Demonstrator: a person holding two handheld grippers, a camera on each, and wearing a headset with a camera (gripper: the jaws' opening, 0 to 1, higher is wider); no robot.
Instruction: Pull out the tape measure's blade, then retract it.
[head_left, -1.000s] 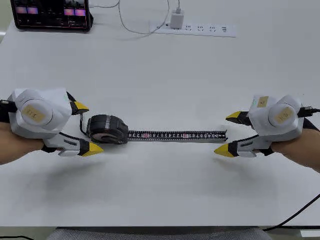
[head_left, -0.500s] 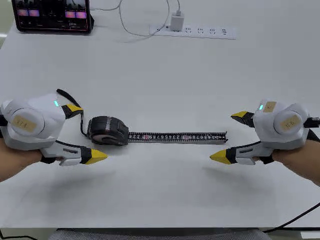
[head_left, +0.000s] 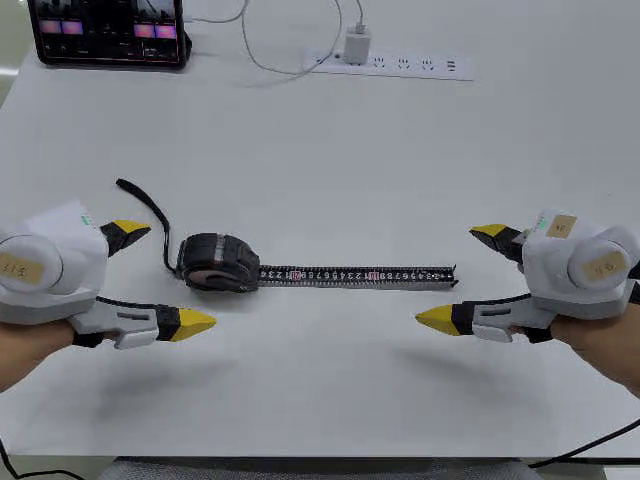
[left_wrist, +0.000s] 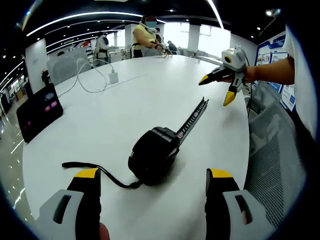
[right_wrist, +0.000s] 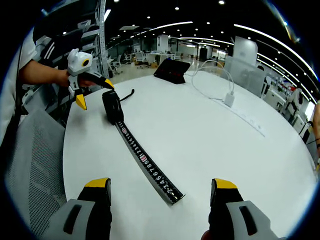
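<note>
where white table (head_left: 320, 150) spans bright office, tape measure (head_left: 218, 262) lies extended

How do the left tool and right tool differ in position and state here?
The left tool faces the tape measure's case; the right tool faces the blade's free end. The strap lies beside the left tool, none beside the right tool. Both are open, gripping nothing.
</note>
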